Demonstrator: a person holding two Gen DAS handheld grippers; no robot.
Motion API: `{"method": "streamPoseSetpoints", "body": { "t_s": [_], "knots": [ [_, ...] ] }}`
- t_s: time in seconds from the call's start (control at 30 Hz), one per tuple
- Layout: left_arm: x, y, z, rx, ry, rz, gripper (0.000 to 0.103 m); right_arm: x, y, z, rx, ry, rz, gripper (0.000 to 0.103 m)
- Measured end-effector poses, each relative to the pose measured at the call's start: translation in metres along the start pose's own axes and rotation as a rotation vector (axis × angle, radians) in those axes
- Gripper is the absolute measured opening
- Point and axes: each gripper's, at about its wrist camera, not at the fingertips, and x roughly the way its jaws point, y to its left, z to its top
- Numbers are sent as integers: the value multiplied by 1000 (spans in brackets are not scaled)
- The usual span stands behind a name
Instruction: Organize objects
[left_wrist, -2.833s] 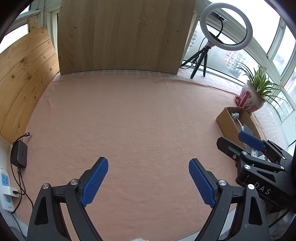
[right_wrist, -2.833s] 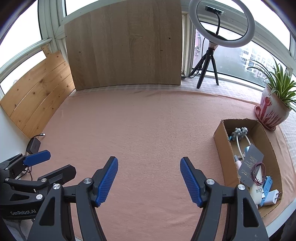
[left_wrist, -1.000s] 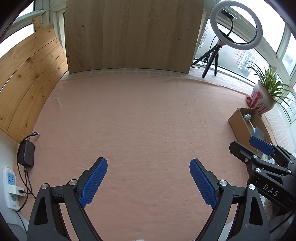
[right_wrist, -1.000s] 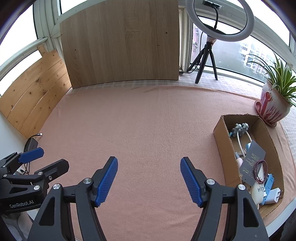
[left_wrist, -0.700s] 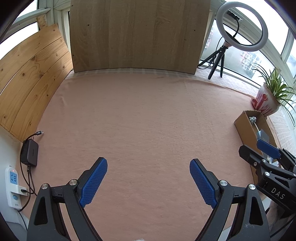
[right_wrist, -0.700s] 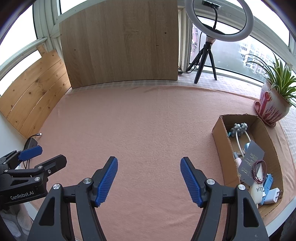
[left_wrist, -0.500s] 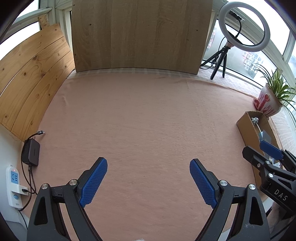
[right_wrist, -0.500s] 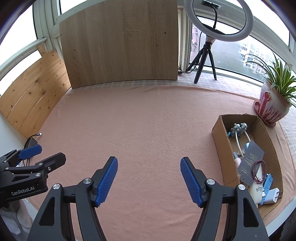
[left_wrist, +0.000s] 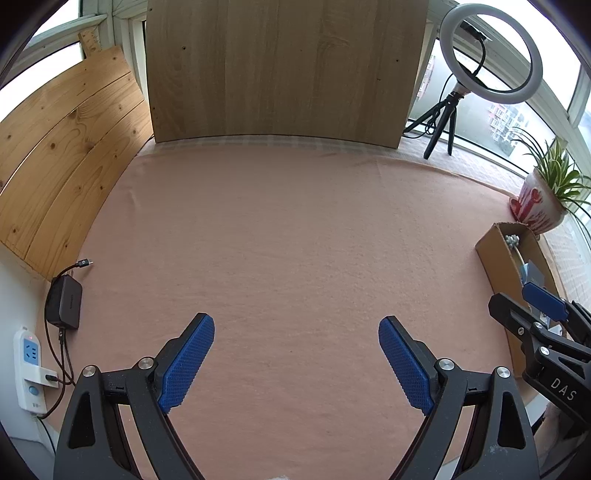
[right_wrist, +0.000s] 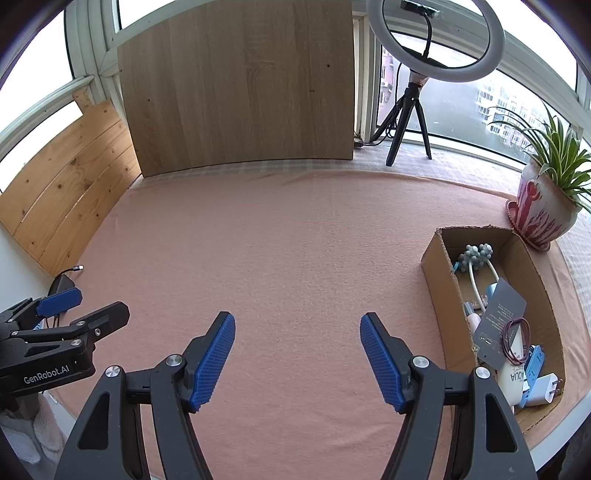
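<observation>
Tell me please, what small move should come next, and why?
Probably swing the right gripper toward the cardboard box on its right side. Its jaws are open and empty, the pink cloth under both grippers is bare, and every loose item, such as the white charger, lies inside that box.

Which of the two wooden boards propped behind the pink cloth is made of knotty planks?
The low board on the left: knotty planks with visible seams. The tall centre board is one smooth panel.
</observation>
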Motion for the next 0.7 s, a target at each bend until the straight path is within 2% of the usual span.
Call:
{"method": "streamPoseSetpoints", "body": {
  "t_s": [0.7],
  "knots": [
    [1,2,1,0,3,5,96,1,-5,-1,4,1,-1,67]
  ]
}}
